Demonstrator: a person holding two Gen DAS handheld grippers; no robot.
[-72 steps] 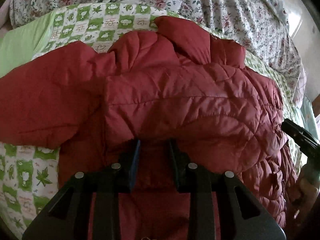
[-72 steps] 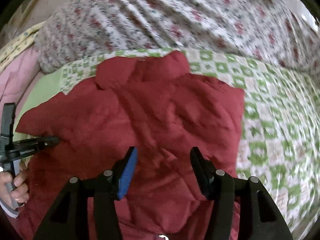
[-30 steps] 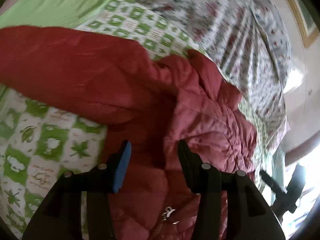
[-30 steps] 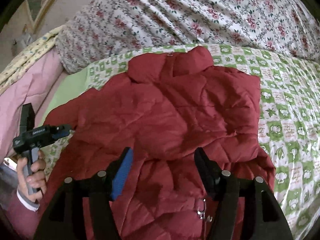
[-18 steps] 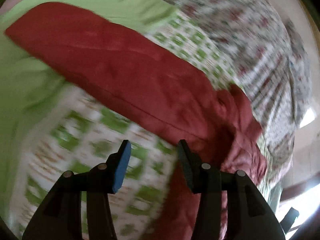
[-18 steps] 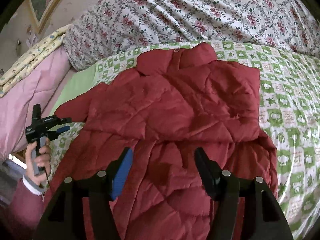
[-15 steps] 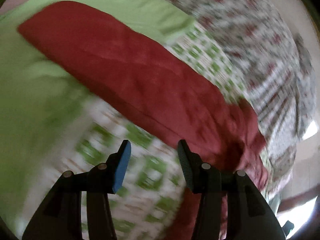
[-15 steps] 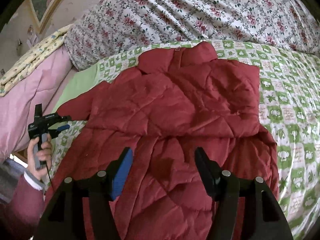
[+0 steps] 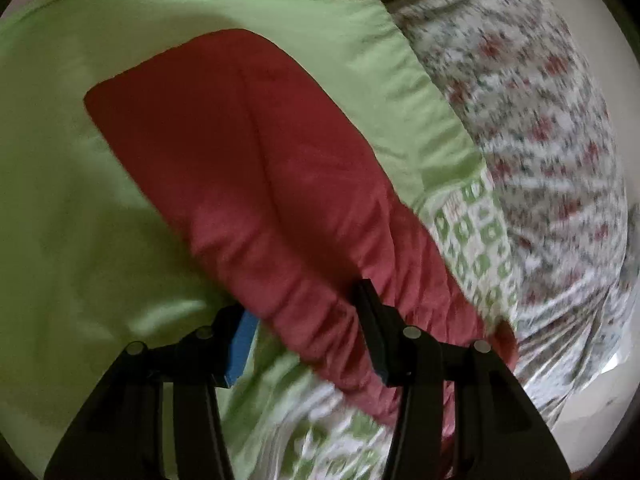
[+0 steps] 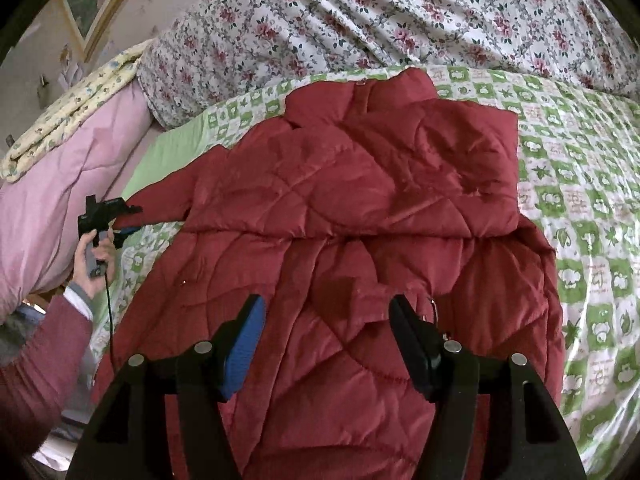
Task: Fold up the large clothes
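A red quilted jacket (image 10: 360,208) lies on the bed, its right side folded over the front. Its left sleeve (image 9: 256,176) stretches out over the green sheet (image 9: 60,208). My left gripper (image 9: 304,336) is open with its jaws on either side of the sleeve, near the cuff end; in the right wrist view it (image 10: 120,220) shows at the sleeve's tip. My right gripper (image 10: 324,340) is open and empty above the jacket's lower front.
A green-and-white checked bedspread (image 10: 584,208) covers the bed. A floral quilt (image 10: 400,12) is piled at the back. A pink duvet (image 10: 52,200) lies at the left edge. A metal zip pull (image 10: 434,308) lies by my right finger.
My left gripper has swung left along the sleeve to its end and now straddles it. My right gripper has pulled back and risen above the jacket.
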